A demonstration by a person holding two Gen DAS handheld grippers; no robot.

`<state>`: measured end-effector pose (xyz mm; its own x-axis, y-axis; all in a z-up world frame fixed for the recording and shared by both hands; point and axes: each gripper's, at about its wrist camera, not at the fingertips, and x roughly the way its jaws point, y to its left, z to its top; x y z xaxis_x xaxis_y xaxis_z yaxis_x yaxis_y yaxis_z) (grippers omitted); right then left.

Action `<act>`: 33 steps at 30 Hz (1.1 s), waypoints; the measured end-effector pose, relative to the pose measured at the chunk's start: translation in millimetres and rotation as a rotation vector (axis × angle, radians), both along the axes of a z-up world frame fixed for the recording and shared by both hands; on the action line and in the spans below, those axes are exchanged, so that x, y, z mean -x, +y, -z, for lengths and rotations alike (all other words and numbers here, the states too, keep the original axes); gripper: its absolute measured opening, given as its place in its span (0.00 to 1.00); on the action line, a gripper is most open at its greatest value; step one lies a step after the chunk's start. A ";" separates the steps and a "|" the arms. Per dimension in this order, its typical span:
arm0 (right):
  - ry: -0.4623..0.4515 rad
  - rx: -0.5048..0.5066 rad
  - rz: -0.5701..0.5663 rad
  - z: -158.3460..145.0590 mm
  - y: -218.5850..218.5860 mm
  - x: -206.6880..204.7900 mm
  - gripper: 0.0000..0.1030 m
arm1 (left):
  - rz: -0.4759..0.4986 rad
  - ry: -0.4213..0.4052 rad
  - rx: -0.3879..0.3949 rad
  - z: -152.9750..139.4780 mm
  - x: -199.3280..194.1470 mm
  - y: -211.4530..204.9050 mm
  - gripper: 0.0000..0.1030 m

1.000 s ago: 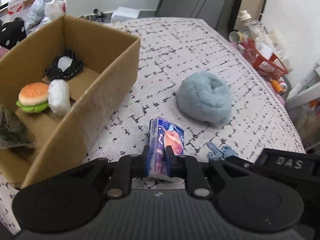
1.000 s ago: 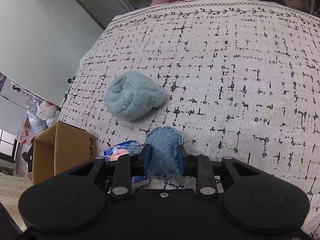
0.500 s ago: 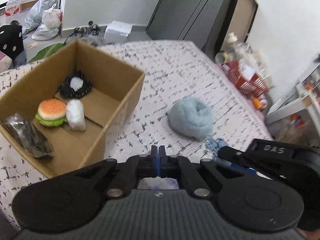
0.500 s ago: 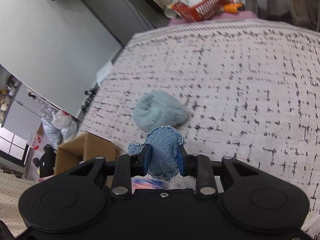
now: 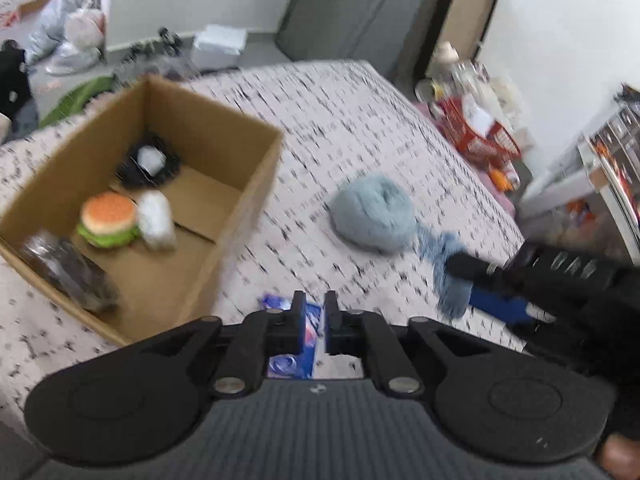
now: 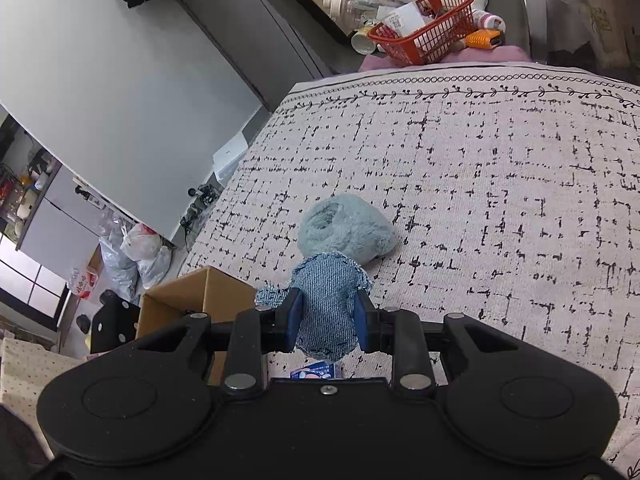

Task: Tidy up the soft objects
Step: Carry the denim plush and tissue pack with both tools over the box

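Note:
My left gripper [image 5: 316, 316] hovers over the patterned bed cover, its jaws just starting to part to a thin slit with nothing pinched. The blue printed packet [image 5: 294, 362] lies on the cover right below it, also seen as the packet [image 6: 316, 370] in the right wrist view. My right gripper [image 6: 326, 312] is shut on a blue denim soft piece [image 6: 326, 304], held above the cover. In the left wrist view the right gripper [image 5: 460, 280] holds the denim piece [image 5: 444, 256] at the right. A fluffy grey-blue ball [image 5: 372, 212] [image 6: 344, 232] rests beyond both.
An open cardboard box [image 5: 256, 184] [image 6: 200, 292] stands at the left with a burger toy [image 5: 108, 218], a white soft lump [image 5: 156, 220], a black item [image 5: 148, 160] and a dark packet [image 5: 68, 272]. A red basket [image 6: 424, 32] with bottles stands past the bed's far edge.
Both grippers rose. The left jaws slid off the blue packet, closed on nothing, then parted a little; the packet stayed on the cover. The right gripper lifted the denim piece off the cover.

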<state>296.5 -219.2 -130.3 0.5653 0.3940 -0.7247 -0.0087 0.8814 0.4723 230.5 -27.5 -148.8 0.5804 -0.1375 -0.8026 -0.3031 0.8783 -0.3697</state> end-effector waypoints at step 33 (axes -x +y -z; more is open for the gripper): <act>-0.031 -0.083 -0.038 -5.1 -16.1 -1.7 0.27 | 0.010 0.105 -0.218 33.2 -11.5 -30.0 0.47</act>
